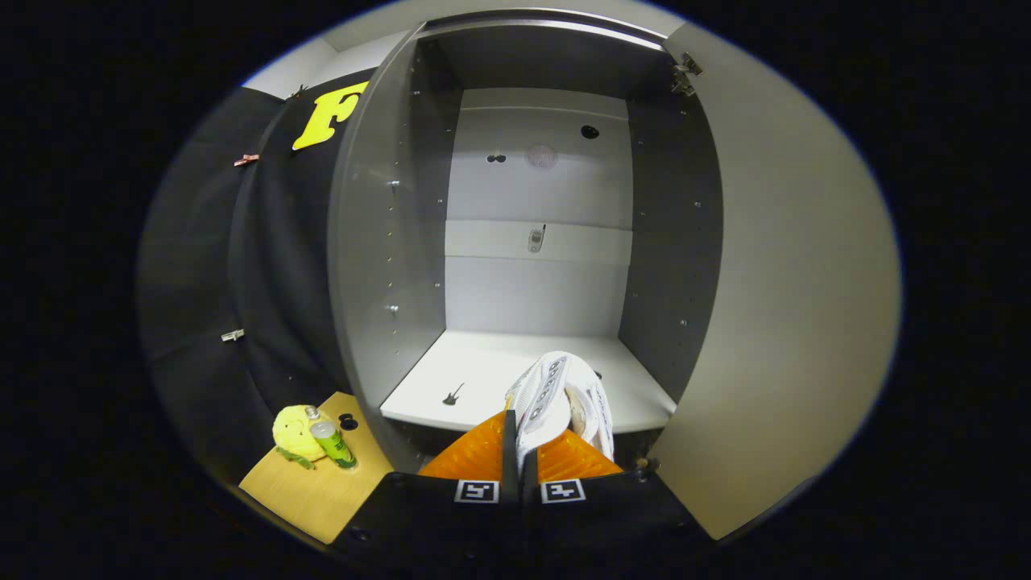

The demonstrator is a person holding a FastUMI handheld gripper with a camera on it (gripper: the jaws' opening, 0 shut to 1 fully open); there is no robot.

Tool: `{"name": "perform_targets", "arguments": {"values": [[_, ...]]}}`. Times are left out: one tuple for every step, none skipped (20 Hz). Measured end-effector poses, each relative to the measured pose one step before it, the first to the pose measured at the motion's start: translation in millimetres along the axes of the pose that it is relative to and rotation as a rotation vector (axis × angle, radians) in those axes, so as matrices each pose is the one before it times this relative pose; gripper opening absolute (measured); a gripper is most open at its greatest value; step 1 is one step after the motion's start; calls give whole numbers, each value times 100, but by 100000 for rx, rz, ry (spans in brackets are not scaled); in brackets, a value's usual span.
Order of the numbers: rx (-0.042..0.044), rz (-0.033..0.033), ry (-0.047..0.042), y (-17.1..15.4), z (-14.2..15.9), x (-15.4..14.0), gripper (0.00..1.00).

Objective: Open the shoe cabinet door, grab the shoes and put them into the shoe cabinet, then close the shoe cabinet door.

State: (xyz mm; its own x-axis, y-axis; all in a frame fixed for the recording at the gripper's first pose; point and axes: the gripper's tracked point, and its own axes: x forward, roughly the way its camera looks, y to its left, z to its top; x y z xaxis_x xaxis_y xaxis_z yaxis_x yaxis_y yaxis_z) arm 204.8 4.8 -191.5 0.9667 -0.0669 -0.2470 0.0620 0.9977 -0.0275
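Observation:
The shoe cabinet [395, 242] stands open just ahead, grey walls and a pale back panel. Its door [789, 306] is swung wide at the right side. A white shoe [560, 395] with dark-ringed eyelets hangs by its edge from my gripper [519, 439], whose fingers are pressed together on it. The shoe is held above the front lip of the white bottom shelf [475, 374], toe pointing into the cabinet.
Low to the left of the cabinet a wooden surface [314, 491] carries a yellow plush toy [294, 435] and a green can [333, 443]. Black cloth wall hangs behind it. A small guitar-shaped mark [453, 395] lies on the shelf.

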Motion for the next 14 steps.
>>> {"name": "perform_targets", "arguments": {"values": [[-390,224,-1517,-489,789,1430,4],[-155,131,-1276,-417,781,1650,4],[11,153,-603,-306,407,1426,4],[-259,-120,-309,-292,139,1791,4],[-595,-428,-273,-408,118,1750,4],[-861,-407,86,-325,15,1447,4],[-736,-562,-428,-234,16,1474,4],[-251,-88,-483,-161,128,1316,4],[41,70,-497,-159,41,1236,4],[455,74,-361,-193,131,1293,4],[436,59,234,-59,-58,1401,4],[270,126,498,-92,-250,1119,4],[22,78,1038,-57,-375,970,4],[0,93,941,1,-455,723,4]]}}
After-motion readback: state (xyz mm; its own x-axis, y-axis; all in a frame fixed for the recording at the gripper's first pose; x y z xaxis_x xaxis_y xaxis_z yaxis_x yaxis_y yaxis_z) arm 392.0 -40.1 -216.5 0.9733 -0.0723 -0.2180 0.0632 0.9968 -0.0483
